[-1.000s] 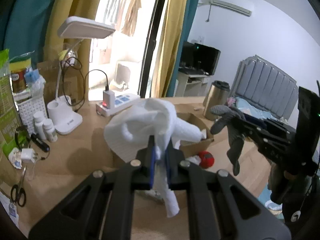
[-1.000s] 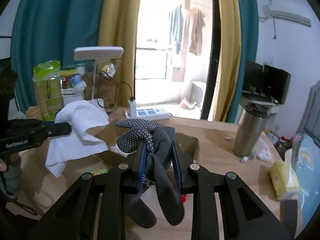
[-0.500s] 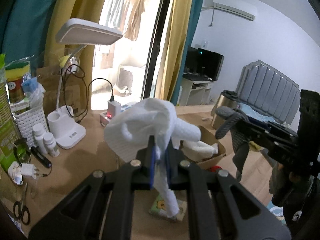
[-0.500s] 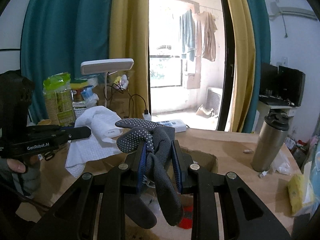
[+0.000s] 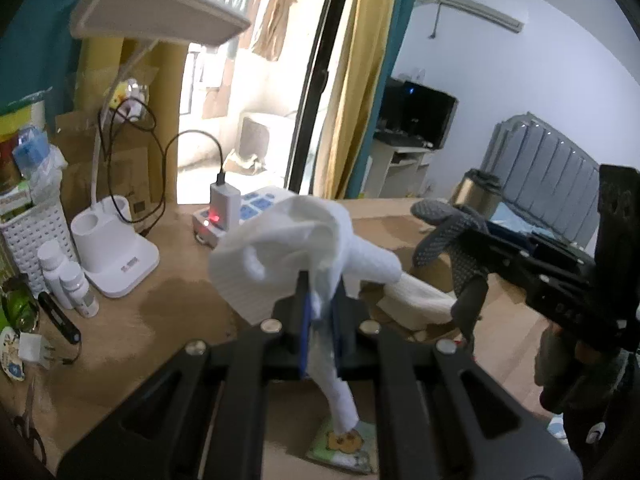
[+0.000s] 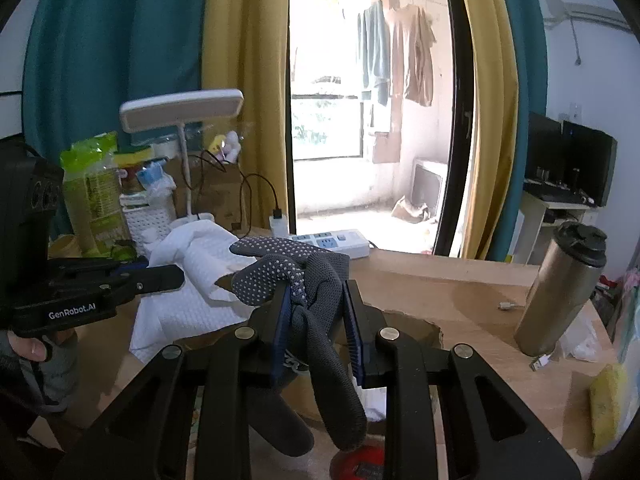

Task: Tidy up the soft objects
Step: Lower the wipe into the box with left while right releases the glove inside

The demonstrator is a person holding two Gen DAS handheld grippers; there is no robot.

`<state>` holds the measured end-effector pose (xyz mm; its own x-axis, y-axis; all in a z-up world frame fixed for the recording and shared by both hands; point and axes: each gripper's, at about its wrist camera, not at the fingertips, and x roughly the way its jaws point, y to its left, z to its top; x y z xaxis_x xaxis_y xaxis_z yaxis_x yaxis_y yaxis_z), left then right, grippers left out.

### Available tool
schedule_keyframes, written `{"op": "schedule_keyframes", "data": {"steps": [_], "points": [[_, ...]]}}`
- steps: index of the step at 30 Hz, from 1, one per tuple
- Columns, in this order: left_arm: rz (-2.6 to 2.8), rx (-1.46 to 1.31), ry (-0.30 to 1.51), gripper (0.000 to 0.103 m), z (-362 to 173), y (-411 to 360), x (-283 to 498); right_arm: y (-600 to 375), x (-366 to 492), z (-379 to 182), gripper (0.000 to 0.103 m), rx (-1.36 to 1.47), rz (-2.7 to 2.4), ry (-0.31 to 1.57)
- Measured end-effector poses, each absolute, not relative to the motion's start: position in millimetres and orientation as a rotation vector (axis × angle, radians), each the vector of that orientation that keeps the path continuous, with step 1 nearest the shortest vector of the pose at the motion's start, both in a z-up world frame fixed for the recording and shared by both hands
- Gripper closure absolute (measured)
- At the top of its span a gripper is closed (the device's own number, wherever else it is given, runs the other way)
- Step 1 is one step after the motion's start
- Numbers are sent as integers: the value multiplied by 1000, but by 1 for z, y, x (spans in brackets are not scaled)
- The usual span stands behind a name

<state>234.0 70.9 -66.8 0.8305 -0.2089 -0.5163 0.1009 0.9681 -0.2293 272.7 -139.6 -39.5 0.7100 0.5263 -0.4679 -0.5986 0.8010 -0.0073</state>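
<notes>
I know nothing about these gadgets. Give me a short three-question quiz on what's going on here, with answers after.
1. True or false: the left tool is clamped on a white cloth.
2. What does the right tool hold? A) a sponge B) a grey dotted glove C) a bottle
3. Fill in: the steel flask stands on the ____.

Key: 1 true. 2 B. 3 wooden desk.
</notes>
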Motion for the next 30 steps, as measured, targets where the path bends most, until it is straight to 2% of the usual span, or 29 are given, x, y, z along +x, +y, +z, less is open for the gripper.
{"op": "schedule_keyframes", "data": {"steps": [26, 30], "points": [[-101, -171, 770, 94, -129, 57, 289, -107, 339, -103, 77, -192, 610, 704], [-98, -165, 800, 92, -136, 55, 292, -106, 340, -106, 70, -194, 598, 724]]}}
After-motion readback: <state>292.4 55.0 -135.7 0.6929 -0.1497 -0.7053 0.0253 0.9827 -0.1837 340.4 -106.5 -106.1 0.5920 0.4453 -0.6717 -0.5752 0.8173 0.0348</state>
